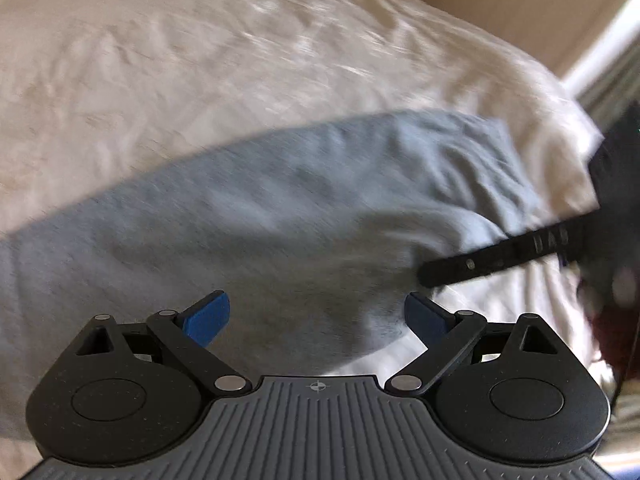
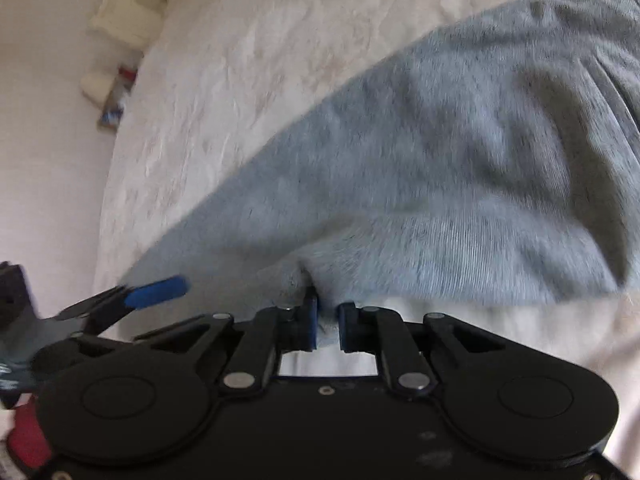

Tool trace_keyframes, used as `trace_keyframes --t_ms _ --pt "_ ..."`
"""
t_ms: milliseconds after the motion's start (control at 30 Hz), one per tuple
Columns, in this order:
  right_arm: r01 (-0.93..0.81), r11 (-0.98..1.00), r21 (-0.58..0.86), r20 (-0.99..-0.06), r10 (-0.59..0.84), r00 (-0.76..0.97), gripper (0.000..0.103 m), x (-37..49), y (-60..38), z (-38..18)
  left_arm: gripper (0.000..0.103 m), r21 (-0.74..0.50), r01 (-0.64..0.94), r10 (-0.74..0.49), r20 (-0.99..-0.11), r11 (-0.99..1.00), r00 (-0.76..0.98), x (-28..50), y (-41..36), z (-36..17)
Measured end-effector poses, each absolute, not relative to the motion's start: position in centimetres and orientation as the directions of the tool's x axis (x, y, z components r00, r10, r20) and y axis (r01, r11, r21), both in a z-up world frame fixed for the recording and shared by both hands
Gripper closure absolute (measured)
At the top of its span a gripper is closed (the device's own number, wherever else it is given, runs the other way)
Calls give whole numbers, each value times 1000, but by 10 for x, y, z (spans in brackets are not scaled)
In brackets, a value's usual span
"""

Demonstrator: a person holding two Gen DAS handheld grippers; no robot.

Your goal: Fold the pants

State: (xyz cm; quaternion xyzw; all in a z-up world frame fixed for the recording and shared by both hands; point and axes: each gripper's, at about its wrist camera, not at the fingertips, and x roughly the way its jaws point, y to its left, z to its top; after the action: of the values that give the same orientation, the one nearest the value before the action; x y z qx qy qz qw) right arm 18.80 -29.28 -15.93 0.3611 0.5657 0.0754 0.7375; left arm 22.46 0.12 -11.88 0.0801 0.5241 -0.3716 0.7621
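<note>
Grey sweatpants (image 1: 280,200) lie spread on a white bedspread (image 1: 160,60). My left gripper (image 1: 316,316) hovers over the near edge of the pants, open, its blue pads wide apart with nothing between them. In the left wrist view, a black finger of the right gripper (image 1: 480,256) reaches in from the right onto the cloth. In the right wrist view my right gripper (image 2: 328,324) is shut on a pinched fold at the near hem of the pants (image 2: 440,180). One of the left gripper's blue fingertips (image 2: 156,292) shows at the left. Both views are motion-blurred.
The bedspread (image 2: 260,60) ends at the left in the right wrist view, with pale floor (image 2: 40,160) beyond. A white carved headboard (image 2: 120,12) and small items (image 2: 116,96) lie there. A beige wall with white trim (image 1: 600,40) stands past the bed's far right corner.
</note>
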Motion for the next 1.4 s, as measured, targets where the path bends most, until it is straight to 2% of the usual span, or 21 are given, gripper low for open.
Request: trace_keyframes --t_ms 33,67,167,233,333,400,500,600,700,867,1167,1400 --pt "302 733 609 -791 536 294 92 189 -294 -155 8 -284 661 -498 -853 694 156 216 3 -120" --pt "308 742 596 -803 542 249 100 188 -296 -152 8 -293 666 -503 -852 686 144 208 4 -123" --pt "361 745 562 -819 562 116 101 180 -298 -159 8 -305 651 -481 -870 695 106 188 5 -138" --pt "366 760 537 -835 542 98 99 174 -299 -163 8 -294 640 -448 -890 710 87 176 5 -151" --pt "231 835 499 -866 468 178 83 165 -289 -153 8 -271 613 -410 -907 743 96 164 6 -161" --pt "155 873 462 -879 428 211 51 159 -275 -146 8 -306 572 -433 -896 761 97 160 11 -162" --pt "84 898 432 -883 402 242 52 146 -257 -139 10 -372 524 -511 -848 766 143 156 17 -159" --pt "106 895 433 -882 396 256 52 136 -252 -141 16 -390 534 -550 -817 750 176 153 9 -160" --pt "153 888 433 -885 387 261 52 120 -258 -144 16 -389 566 -567 -805 727 176 148 -4 -167" --pt "210 884 419 -887 349 302 52 108 -277 -144 16 -314 606 -547 -801 731 244 139 -19 -172" --pt "258 884 390 -902 310 302 52 88 -302 -147 15 -164 727 -578 -729 667 366 145 -40 -151" --pt "261 877 404 -897 323 301 51 83 -301 -149 15 -131 726 -476 -829 675 294 156 -55 -177"
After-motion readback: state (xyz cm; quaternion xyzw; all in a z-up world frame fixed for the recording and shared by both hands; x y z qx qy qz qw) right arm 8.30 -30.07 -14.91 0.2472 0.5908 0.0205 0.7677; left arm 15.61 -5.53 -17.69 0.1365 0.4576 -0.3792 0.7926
